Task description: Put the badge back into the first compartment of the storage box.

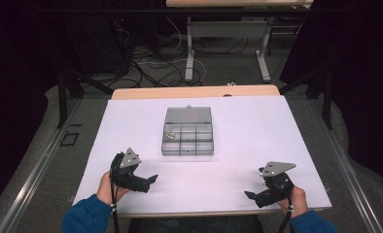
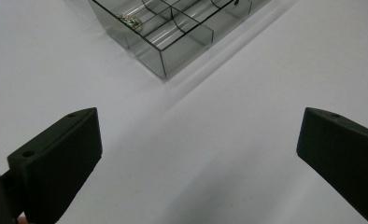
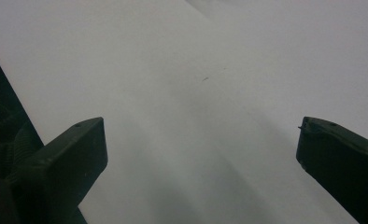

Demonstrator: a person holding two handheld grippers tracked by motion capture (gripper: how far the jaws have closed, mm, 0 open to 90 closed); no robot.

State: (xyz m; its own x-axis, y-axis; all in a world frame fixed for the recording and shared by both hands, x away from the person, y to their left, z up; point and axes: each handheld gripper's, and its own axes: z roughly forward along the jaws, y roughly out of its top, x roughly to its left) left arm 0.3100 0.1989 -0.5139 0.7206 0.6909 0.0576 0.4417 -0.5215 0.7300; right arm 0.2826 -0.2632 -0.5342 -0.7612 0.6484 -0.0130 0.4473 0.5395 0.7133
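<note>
White sheeting is covering the table (image 1: 257, 126), and a clear compartment box (image 1: 187, 141) is sitting on it with its lid (image 1: 188, 115) lying open flat behind it. Inside the box, a small ring-like metal piece (image 1: 170, 134) is lying in the far-left compartment; in the left gripper view it is showing as a greenish glinting item (image 2: 129, 20) near the box's corner.

Nearer the person than the box and off to its left, the left gripper (image 1: 153, 179) is resting in the person's left hand (image 1: 107, 188), its jaws spreading wide with bare table between them, grasping nothing. Its camera is looking toward the box's near corner (image 2: 162, 70), which is lying well apart from the jaws.

Nearer than the box and off to its right, the right gripper (image 1: 249, 195) is pointing leftward in the right hand (image 1: 296, 199), jaws likewise standing wide apart over bare white surface, empty.
</note>
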